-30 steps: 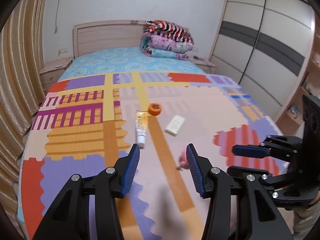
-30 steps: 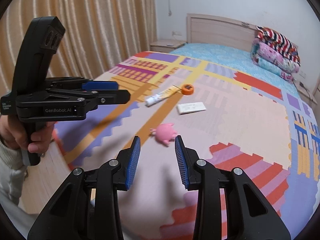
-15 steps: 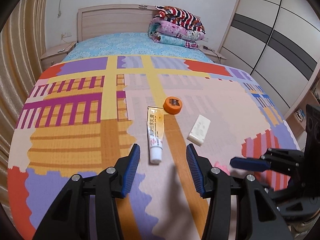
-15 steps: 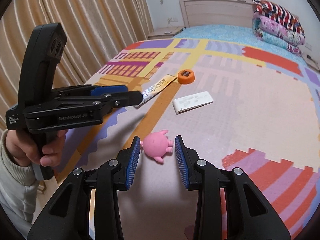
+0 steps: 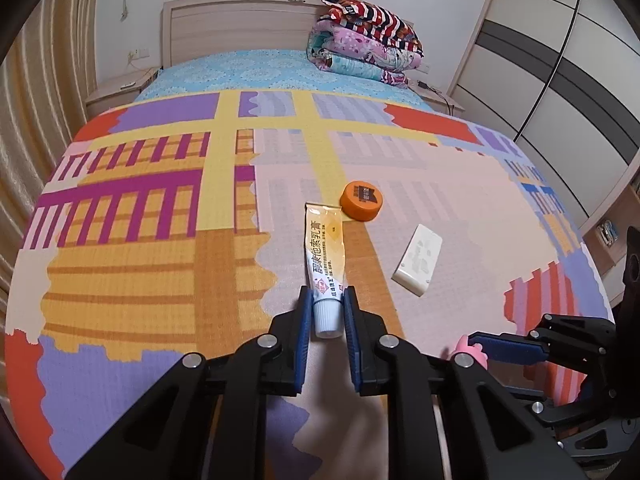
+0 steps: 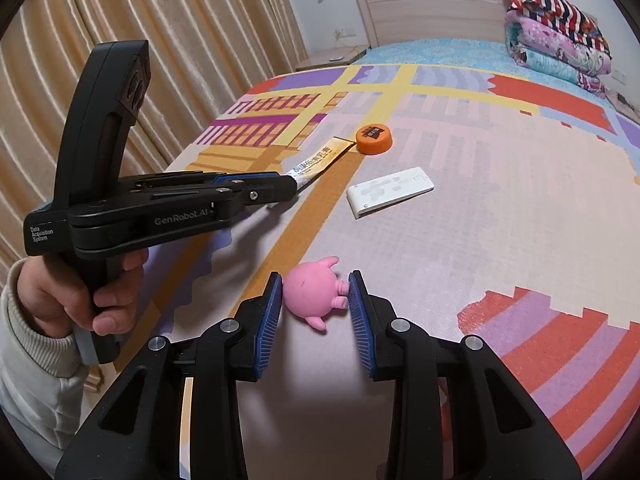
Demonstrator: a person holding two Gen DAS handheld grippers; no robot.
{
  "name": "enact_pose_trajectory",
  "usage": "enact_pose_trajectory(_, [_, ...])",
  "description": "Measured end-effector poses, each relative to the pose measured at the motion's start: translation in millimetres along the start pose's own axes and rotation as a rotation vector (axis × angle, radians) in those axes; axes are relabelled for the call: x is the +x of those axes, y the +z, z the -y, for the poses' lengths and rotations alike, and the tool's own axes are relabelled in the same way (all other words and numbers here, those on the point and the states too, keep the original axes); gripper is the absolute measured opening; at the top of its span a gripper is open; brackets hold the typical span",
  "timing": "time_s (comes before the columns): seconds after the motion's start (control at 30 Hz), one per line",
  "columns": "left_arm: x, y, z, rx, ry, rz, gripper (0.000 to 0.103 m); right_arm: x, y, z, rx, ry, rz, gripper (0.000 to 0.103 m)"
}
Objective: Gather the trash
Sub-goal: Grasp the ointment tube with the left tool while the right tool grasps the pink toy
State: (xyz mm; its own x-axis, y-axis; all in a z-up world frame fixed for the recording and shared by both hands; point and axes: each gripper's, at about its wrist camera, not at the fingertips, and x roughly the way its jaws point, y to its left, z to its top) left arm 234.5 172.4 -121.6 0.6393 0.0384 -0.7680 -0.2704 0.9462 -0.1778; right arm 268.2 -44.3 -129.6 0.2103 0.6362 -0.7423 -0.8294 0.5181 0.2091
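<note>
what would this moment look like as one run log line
left gripper: just closed on tube cap end | right gripper: shut on pink pig toy | both on bed mat | orange lid, white box: untouched

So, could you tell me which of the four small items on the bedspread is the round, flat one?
It is the orange cap, lying beside the tube's crimped end. The tube is long, the white box is rectangular, and the pink pig toy is lumpy.

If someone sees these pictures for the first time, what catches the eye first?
The left gripper, its jaws just closed, pinches the cap end of a tube mid-bed. Beside it, the right gripper clamps a pink pig toy on the patchwork mat.
</note>
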Motion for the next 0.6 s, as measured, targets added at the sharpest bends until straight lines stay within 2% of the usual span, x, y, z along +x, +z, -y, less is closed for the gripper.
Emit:
enact_pose_trajectory(0.3, [-27.6,-5.2,6.9,-0.006,0.003,0.044,0.016,-17.7,-6.9,-2.8,-0.01,-0.01,0.017,0.034])
enact_pose_trajectory(0.6, [-67.1,-18.2,29.0,0.036,0.0,0.102,0.015,-50.1,-15.4,-11.0,-0.027,-0.037,0.065,0.034])
